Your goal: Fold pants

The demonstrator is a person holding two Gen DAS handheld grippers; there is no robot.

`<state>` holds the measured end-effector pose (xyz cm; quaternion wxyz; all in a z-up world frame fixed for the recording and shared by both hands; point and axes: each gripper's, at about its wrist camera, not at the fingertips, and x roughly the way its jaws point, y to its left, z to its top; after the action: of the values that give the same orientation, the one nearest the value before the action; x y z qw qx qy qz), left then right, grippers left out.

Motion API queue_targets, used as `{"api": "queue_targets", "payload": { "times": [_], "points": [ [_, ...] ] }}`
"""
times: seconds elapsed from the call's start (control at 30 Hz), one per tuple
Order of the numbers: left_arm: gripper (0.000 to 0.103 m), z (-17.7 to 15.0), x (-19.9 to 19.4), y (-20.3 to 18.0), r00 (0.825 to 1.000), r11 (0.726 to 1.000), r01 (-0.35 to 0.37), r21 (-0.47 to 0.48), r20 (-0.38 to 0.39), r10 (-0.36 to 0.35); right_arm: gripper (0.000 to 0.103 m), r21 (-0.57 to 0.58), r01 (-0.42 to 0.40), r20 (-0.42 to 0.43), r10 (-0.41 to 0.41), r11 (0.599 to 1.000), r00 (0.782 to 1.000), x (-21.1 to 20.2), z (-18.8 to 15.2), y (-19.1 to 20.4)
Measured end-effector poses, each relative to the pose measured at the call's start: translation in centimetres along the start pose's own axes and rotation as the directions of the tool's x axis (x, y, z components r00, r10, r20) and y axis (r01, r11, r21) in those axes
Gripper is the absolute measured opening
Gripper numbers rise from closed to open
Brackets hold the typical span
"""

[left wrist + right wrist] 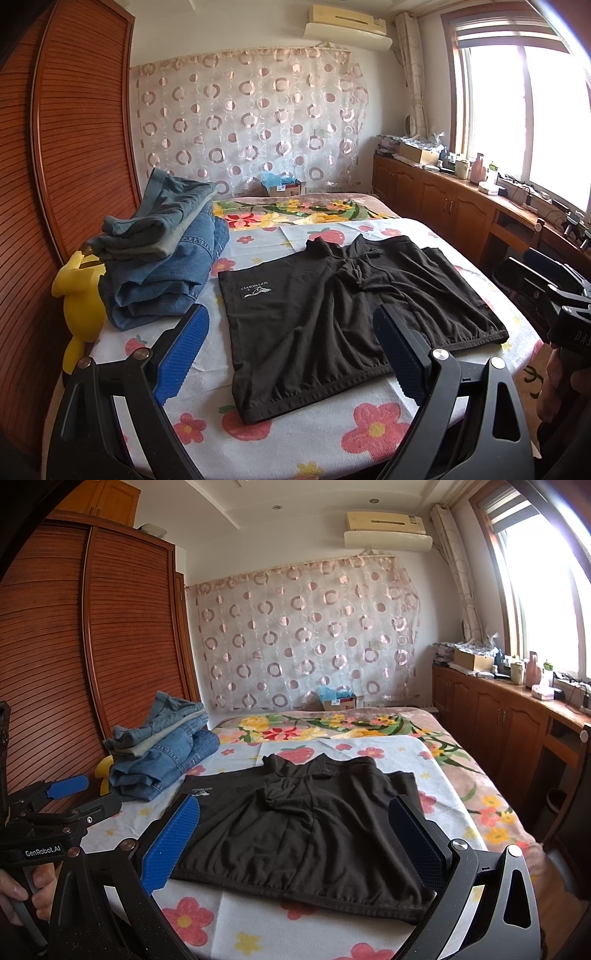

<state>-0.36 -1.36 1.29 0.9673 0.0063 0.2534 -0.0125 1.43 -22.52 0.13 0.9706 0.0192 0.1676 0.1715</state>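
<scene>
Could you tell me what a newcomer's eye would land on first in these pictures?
Probably the black pants spread flat mid-bed on the flowered sheet, between the open blue-padded left hand-held gripper and right hand-held gripper. Next, the stack of folded jeans at the bed's left edge, by the wooden wardrobe.

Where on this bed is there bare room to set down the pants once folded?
Free: the floral sheet strip at the near edge in front of the black pants, and the flowered blanket beyond them. Crowded: the left side, where the jeans stack and yellow toy sit.
</scene>
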Motion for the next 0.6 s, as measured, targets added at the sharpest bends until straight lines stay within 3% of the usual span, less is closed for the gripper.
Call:
{"api": "queue_targets", "payload": {
  "times": [0.6],
  "points": [
    [0.091, 0.0, 4.7, -0.6, 0.995, 0.995, 0.083, 0.057, -0.065, -0.079, 0.102, -0.013, 0.034, -0.031, -0.035, 0.999, 0.999, 1.9, 0.1, -1.3]
  ]
}}
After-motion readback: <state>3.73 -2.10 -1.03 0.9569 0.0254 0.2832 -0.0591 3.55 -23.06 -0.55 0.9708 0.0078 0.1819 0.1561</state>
